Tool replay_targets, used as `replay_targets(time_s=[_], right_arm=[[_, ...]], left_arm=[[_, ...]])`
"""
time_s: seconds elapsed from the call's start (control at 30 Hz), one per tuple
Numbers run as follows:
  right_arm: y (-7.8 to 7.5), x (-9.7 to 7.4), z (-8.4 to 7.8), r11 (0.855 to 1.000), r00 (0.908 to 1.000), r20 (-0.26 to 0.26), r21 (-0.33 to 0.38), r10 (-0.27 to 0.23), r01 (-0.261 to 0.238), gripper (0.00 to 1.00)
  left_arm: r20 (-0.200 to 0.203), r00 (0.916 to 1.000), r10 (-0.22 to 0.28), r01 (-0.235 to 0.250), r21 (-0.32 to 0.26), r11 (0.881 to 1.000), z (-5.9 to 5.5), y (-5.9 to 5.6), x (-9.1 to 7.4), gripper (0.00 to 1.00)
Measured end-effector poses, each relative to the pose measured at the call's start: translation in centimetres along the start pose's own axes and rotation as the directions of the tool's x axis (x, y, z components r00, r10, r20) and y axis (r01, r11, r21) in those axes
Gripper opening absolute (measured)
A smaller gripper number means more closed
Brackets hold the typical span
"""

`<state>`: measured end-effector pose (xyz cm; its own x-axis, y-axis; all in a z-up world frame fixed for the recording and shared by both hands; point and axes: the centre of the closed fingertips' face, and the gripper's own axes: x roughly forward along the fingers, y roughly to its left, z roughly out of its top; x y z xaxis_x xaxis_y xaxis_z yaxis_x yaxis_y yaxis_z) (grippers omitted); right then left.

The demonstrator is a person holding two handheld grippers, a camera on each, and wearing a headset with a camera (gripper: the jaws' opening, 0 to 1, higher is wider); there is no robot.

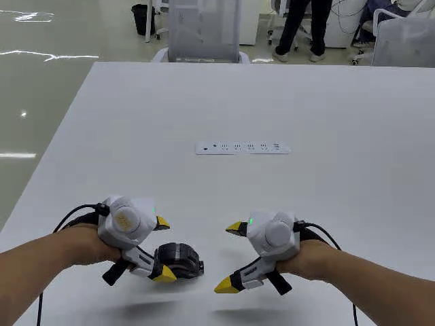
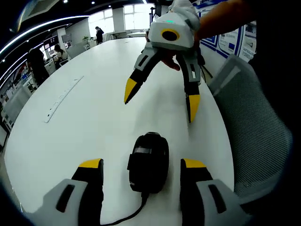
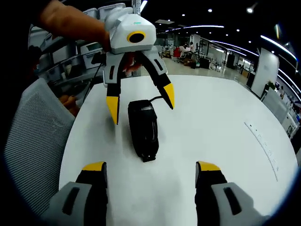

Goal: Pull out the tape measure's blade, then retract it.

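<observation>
Tape measure point(image 2: 149, 162) between spread jaws of the left gripper point(image 1: 164, 248) (right gripper point(image 1: 228, 258) opposite)

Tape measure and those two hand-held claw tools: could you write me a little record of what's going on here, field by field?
Tape measure: black, lying on the white table, blade not drawn out
Left gripper: jaws open, one on each side of the tape measure, not clamped on it
Right gripper: jaws open, holding nothing, pointed at the tape measure with a gap between them
Also on the table: power strip, white, farther off
Stage: nothing grasped yet
</observation>
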<state>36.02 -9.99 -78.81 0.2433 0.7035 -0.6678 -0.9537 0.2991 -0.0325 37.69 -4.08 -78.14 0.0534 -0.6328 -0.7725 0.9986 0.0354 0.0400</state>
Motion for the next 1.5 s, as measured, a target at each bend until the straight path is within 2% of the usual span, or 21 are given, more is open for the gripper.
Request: replay_targets(time_s=[0.07, 0.1, 0.27, 0.33, 0.37, 0.4, 0.47, 0.53, 0.63, 0.73, 1.0, 1.1, 1.33, 1.4, 1.43, 1.5], right_arm=[[0.1, 0.4, 0.1, 1.0, 0.9998, -0.011, -0.014, 0.017, -0.017, 0.73], [0.1, 0.7, 0.1, 1.0, 0.9995, -0.019, -0.016, 0.026, -0.027, 0.71], [0.3, 1.6, 0.2, 0.999, 0.9989, -0.027, -0.014, 0.039, -0.039, 0.62], [0.6, 2.0, 0.0, 0.999, 0.9985, -0.037, -0.026, 0.04, -0.041, 0.59], [0.7, 2.2, -0.2, 0.998, 0.9981, -0.043, -0.036, 0.043, -0.045, 0.57], [0.8, 2.3, -0.1, 0.998, 0.9979, -0.045, -0.038, 0.046, -0.048, 0.56], [1.0, 2.5, -0.1, 0.998, 0.9975, -0.05, -0.044, 0.051, -0.054, 0.54], [1.0, 2.7, -0.1, 0.997, 0.9971, -0.054, -0.058, 0.053, -0.056, 0.52], [0.8, 3.0, -0.3, 0.996, 0.9965, -0.067, -0.076, 0.05, -0.055, 0.47], [0.7, 3.1, -0.4, 0.995, 0.9962, -0.072, -0.079, 0.048, -0.053, 0.36], [0.7, 3.9, -0.6, 0.994, 0.9947, -0.09, -0.092, 0.049, -0.057, 0.29], [0.8, 4.1, -0.6, 0.992, 0.993, -0.108, -0.115, 0.047, -0.06, 0.21], [1.0, 4.8, -0.7, 0.99, 0.9894, -0.136, -0.124, 0.052, -0.069, 0.19], [0.9, 5.0, -1.0, 0.99, 0.9855, -0.163, -0.127, 0.046, -0.067, 0.19], [0.9, 5.1, -1.1, 0.985, 0.983, -0.178, -0.157, 0.045, -0.073, 0.19], [0.7, 5.2, -1.2, 0.985, 0.9803, -0.193, -0.154, 0.043, -0.074, 0.17]], left_arm=[[-0.019, 0.9993, -0.034, 0.034, 0.015, 0.999, 0.0, -0.6, 0.5, 0.6], [-0.031, 0.9988, -0.038, 0.039, 0.042, 0.998, 0.1, -0.8, 0.7, 0.58], [-0.061, 0.9972, -0.044, 0.048, 0.079, 0.996, 0.1, -1.3, 1.8, 0.52], [-0.075, 0.9966, -0.032, 0.039, 0.088, 0.995, -0.1, -1.1, 2.0, 0.43], [-0.087, 0.9962, 0.004, 0.004, 0.095, 0.995, -0.3, -0.5, 2.1, 0.35], [-0.085, 0.9963, -0.009, 0.016, 0.088, 0.996, -0.3, -0.7, 2.1, 0.33], [-0.083, 0.9966, -0.006, 0.014, 0.089, 0.996, -0.3, -0.6, 2.0, 0.33], [-0.101, 0.9948, -0.007, 0.022, 0.147, 0.989, -0.6, -0.7, 2.1, 0.33], [-0.106, 0.9944, -0.01, 0.024, 0.13, 0.991, -0.6, -0.6, 2.2, 0.32], [-0.101, 0.9948, -0.011, 0.023, 0.124, 0.992, -0.7, -0.6, 2.1, 0.32], [-0.089, 0.996, -0.009, 0.019, 0.115, 0.993, -0.6, -0.6, 2.1, 0.32], [-0.091, 0.9958, -0.005, 0.015, 0.112, 0.994, -0.6, -0.6, 2.2, 0.32], [-0.101, 0.9949, 0.0, 0.012, 0.116, 0.993, -0.7, -0.7, 2.2, 0.33], [-0.102, 0.9948, 0.0, 0.012, 0.117, 0.993, -0.8, -0.6, 2.3, 0.33], [-0.103, 0.9947, -0.002, 0.013, 0.115, 0.993, -0.8, -0.6, 2.3, 0.33], [-0.102, 0.9948, -0.003, 0.015, 0.116, 0.993, -0.8, -0.6, 2.3, 0.33]])
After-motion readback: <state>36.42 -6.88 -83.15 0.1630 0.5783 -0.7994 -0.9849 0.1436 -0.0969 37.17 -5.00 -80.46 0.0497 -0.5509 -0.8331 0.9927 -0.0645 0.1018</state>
